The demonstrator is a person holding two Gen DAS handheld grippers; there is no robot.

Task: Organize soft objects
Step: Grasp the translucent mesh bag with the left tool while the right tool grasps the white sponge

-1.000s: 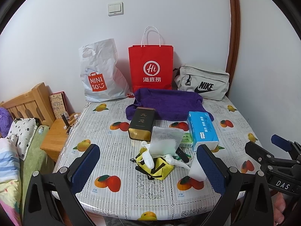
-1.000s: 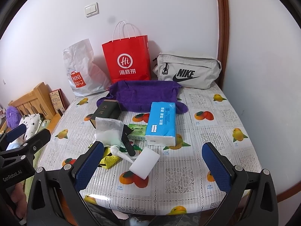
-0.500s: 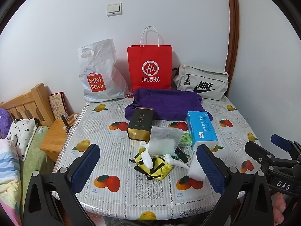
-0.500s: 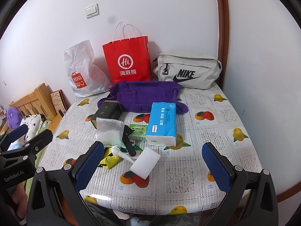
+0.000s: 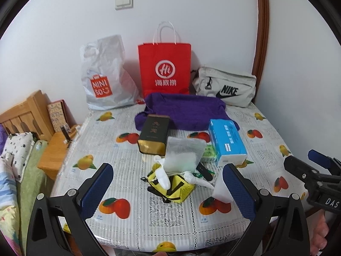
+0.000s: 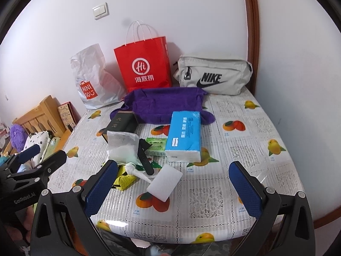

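Note:
A purple towel (image 5: 187, 111) (image 6: 166, 104) lies at the back of the table. In front of it are a blue tissue pack (image 5: 227, 140) (image 6: 184, 135), a dark tea box (image 5: 153, 133), a clear plastic bag (image 5: 183, 155) (image 6: 122, 147), a yellow mesh pouch (image 5: 172, 187), a white sponge (image 6: 165, 183) and a black strap (image 6: 145, 155). My left gripper (image 5: 168, 189) is open and empty above the table's front edge. My right gripper (image 6: 172, 188) is open and empty, the sponge lying between its jaws.
A white Miniso bag (image 5: 104, 79), a red paper bag (image 5: 164, 68) and a grey Nike pouch (image 5: 226, 86) stand against the back wall. A wooden nightstand (image 5: 53, 153) and bed with pillows (image 5: 17, 149) are at the left. The tablecloth (image 6: 245, 149) has a fruit print.
Both grippers have shifted very slightly; the scene sits marginally lower and nearer. No object has moved.

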